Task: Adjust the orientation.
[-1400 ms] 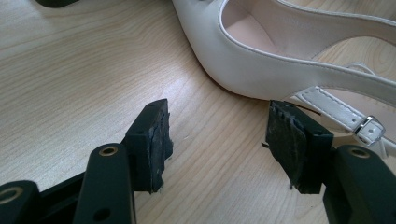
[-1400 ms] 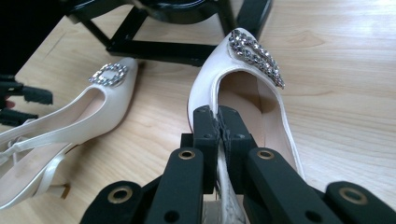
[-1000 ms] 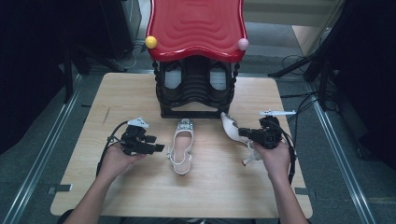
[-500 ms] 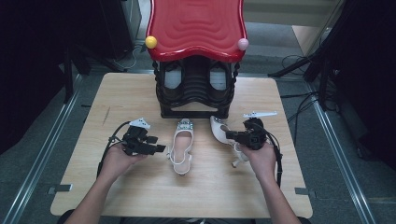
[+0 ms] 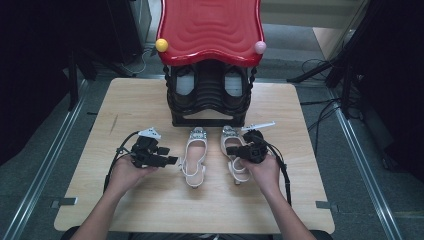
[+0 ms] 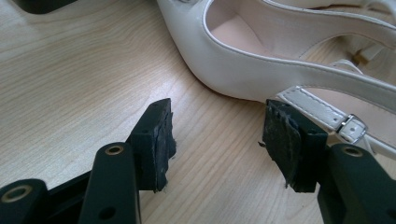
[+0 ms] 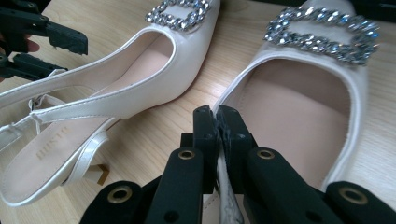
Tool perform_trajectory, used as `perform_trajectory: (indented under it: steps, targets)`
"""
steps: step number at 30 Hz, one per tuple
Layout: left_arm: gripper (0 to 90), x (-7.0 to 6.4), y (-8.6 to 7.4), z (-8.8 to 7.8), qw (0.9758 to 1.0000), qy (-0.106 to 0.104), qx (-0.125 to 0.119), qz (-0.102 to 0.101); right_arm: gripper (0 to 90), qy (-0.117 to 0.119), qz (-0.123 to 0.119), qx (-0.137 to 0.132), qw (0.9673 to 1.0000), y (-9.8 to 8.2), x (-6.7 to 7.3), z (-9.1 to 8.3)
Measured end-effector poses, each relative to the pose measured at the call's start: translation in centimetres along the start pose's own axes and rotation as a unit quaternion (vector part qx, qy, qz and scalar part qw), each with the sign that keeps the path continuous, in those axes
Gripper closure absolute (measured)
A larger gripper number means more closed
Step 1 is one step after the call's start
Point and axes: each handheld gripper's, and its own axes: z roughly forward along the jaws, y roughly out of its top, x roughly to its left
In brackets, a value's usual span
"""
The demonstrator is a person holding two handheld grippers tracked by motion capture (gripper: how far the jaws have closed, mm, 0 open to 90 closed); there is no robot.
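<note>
Two white slingback shoes with rhinestone buckles lie side by side on the wooden table (image 5: 150, 210), toes toward the rack. My right gripper (image 5: 231, 150) is shut on the inner side rim of the right shoe (image 5: 234, 135); in the right gripper view its jaws (image 7: 217, 116) pinch that rim of the right shoe (image 7: 303, 102), with the left shoe (image 7: 116, 88) alongside. My left gripper (image 5: 172, 161) stands open just left of the left shoe (image 5: 195, 155). In the left gripper view, bare table lies between the left gripper (image 6: 217, 130) jaws, and the left shoe (image 6: 261, 60) with its strap buckle (image 6: 348, 125) is just ahead.
A black shoe rack with a red wavy top (image 5: 210, 30) stands at the table's far middle, dark shoes on its shelves. A yellow ball (image 5: 161, 45) and a pink ball (image 5: 260, 47) sit at its top corners. Cables trail from both grippers.
My right gripper has carried the right shoe leftward and down from the table's right side, setting it parallel beside the left shoe. The left gripper has stayed in place.
</note>
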Motion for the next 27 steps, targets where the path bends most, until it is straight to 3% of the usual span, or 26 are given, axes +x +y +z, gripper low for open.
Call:
perform_trajectory:
  steps: [7, 10, 16, 19, 24, 27]
  targets:
    - [44.0, -0.3, -0.2, 0.0, 1.0000, 0.002, -0.002, 0.001, 87.8, 0.009, -0.006, 0.002, 0.9999, 0.2, 0.8, 1.1]
    - [48.0, -0.5, -0.4, -0.1, 0.9999, 0.006, -0.002, 0.013, 87.7, 0.013, -0.014, 0.005, 0.9998, 0.3, 1.5, 1.7]
    - [50.8, -0.7, -0.5, -0.3, 0.9999, -0.003, -0.012, 0.012, 87.5, 0.018, -0.023, 0.006, 0.9996, 0.6, 2.6, 2.7]
    - [56.9, -1.0, -0.6, -0.2, 0.9995, -0.011, -0.019, 0.021, 85.1, 0.022, -0.031, 0.006, 0.9993, 0.6, 2.9, 3.1]
    - [65.5, -1.3, -0.4, -0.2, 0.9994, -0.016, -0.028, 0.013, 80.5, 0.038, -0.045, -0.015, 0.9981, 0.8, 2.7, 2.3]
    - [71.6, -1.3, -0.3, -0.3, 0.9992, -0.024, -0.033, -0.005, 79.6, 0.032, -0.057, -0.035, 0.9973, 1.0, 2.8, 0.9]
